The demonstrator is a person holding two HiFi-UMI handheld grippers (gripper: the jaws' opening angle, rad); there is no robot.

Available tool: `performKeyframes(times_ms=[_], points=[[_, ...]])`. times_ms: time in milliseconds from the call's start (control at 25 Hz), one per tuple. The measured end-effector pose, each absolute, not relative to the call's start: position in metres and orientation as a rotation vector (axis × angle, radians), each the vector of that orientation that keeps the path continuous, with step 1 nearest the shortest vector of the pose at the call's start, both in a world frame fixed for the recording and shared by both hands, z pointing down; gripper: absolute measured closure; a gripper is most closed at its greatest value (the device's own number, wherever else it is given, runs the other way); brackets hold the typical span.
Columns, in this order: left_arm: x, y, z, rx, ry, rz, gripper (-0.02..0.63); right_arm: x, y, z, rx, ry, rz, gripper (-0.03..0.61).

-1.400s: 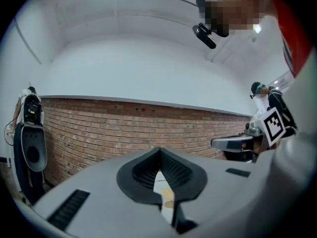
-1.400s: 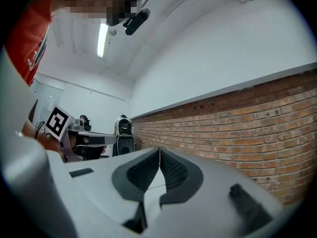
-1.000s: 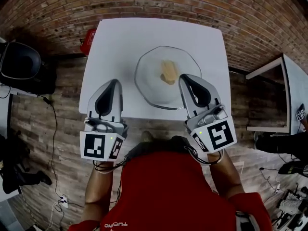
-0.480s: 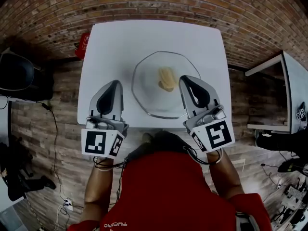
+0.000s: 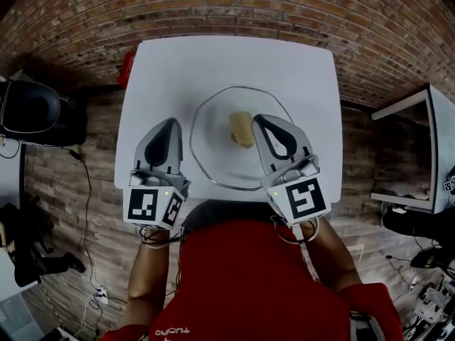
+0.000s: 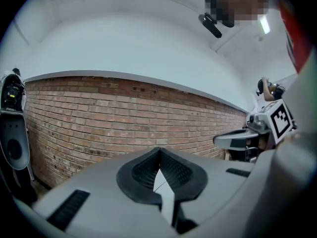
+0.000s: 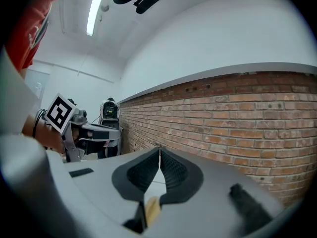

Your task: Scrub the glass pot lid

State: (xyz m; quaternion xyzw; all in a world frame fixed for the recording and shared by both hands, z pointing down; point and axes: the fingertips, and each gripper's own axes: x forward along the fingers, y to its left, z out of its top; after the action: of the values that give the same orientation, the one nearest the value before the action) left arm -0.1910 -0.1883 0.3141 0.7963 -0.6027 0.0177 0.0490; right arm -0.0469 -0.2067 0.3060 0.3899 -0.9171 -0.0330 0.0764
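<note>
A round glass pot lid (image 5: 213, 148) lies flat on the white table (image 5: 178, 69), with a tan sponge-like pad (image 5: 241, 128) on its middle. My right gripper (image 5: 258, 119) hangs over the lid's right half, just right of the pad, its jaws shut and empty. A sliver of the tan pad (image 7: 151, 209) shows below the jaws in the right gripper view. My left gripper (image 5: 171, 123) floats over the table just left of the lid's rim, jaws shut with nothing between them. Both point level toward the brick wall.
A red object (image 5: 127, 68) sits off the table's far left edge. A second white table (image 5: 434, 141) stands at the right. Black equipment (image 5: 28, 109) is on the wooden floor at the left. A brick wall (image 5: 234, 6) runs behind the table.
Both grippers have moved forward over the table and a little lower. The right one now reaches over the lid beside the pad; the left one has come up to the lid's left rim.
</note>
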Motion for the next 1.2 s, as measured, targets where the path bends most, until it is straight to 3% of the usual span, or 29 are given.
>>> performKeyframes(times_ms=[840,880,960,1080,1200], points=[[-0.204,-0.247,0.409,2.352,-1.453,0.36,0.592,-0.064,-0.25,0.387,1.221,-2.468,0.232,0.546],[-0.204,-0.249,0.414,2.346,-1.42,0.368,0.586,-0.065,-0.251,0.391,1.22,-2.455,0.247,0.545],[-0.202,-0.251,0.425,2.337,-1.345,0.382,0.484,-0.066,-0.252,0.4,1.219,-2.428,0.271,0.545],[-0.201,-0.253,0.441,2.316,-1.265,0.422,0.452,-0.068,-0.253,0.415,1.202,-2.388,0.317,0.47],[-0.201,-0.254,0.458,2.278,-1.199,0.471,0.424,-0.069,-0.254,0.433,1.181,-2.335,0.363,0.436]])
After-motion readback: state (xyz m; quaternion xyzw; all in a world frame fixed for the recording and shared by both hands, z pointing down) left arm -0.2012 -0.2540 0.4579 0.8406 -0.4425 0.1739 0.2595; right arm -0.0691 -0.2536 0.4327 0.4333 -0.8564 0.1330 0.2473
